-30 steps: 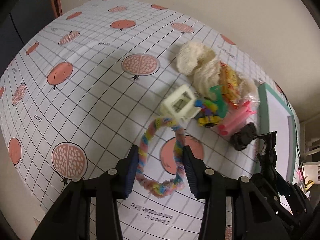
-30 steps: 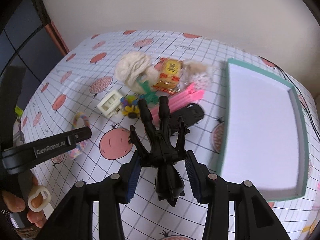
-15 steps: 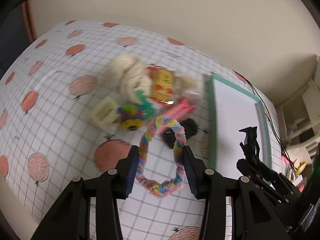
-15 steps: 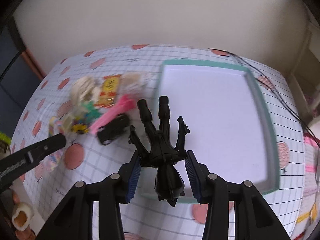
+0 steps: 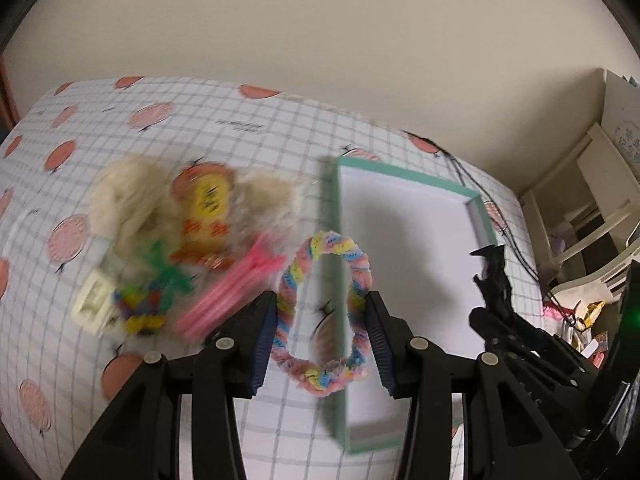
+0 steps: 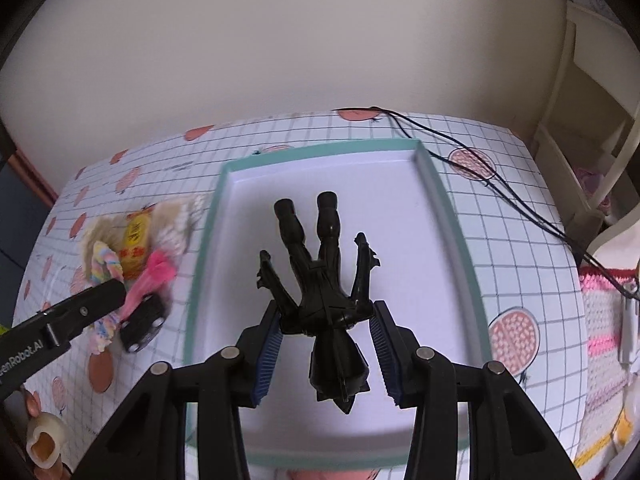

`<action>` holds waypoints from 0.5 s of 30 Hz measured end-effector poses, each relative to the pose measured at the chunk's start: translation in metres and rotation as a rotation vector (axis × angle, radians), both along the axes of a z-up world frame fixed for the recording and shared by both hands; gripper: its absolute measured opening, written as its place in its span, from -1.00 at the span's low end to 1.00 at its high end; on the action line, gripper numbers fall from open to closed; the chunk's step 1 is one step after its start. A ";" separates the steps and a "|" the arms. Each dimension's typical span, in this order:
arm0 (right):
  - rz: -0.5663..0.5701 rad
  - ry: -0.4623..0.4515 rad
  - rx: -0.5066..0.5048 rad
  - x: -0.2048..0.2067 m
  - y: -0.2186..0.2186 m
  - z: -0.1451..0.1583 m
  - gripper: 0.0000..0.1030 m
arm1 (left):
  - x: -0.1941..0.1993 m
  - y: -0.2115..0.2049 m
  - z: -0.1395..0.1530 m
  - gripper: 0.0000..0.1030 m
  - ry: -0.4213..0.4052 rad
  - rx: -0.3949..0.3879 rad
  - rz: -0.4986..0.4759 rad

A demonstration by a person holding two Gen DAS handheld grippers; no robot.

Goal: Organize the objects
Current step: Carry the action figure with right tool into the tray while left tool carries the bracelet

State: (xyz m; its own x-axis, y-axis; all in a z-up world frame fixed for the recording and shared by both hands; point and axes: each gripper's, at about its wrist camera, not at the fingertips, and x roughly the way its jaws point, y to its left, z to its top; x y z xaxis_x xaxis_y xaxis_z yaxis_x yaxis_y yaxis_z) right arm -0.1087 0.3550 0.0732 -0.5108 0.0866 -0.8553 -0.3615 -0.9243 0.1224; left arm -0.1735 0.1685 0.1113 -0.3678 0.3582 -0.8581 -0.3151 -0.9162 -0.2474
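The teal-rimmed tray (image 6: 440, 200) lies bare on the table (image 6: 520, 208). Right tongs (image 6: 325, 322) pinch a black figure (image 6: 320, 280) above it; left tongs (image 5: 322, 316) pinch a rainbow loop (image 5: 320, 378) over its edge.

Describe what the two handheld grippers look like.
Both the left gripper and right gripper are black plastic, with two angular fingers, silver pivot screws and ribbed blue pads. The left one carries white GenRobot.AI lettering on its side.
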 end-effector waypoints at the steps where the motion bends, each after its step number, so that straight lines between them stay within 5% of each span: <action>1: -0.004 0.000 -0.002 -0.003 0.004 -0.001 -0.10 | -0.004 0.006 -0.001 -0.11 0.004 0.003 -0.010; 15: -0.018 -0.049 0.001 -0.050 0.051 -0.027 -0.10 | -0.061 0.085 -0.043 -0.09 -0.016 -0.010 -0.074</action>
State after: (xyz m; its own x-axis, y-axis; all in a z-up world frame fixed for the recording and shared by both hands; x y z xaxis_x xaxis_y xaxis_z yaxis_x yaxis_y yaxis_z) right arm -0.1590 0.4059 0.0463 -0.4663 0.0964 -0.8794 -0.3838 -0.9177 0.1029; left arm -0.2343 0.2537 0.0681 -0.3271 0.3753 -0.8672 -0.3786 -0.8929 -0.2437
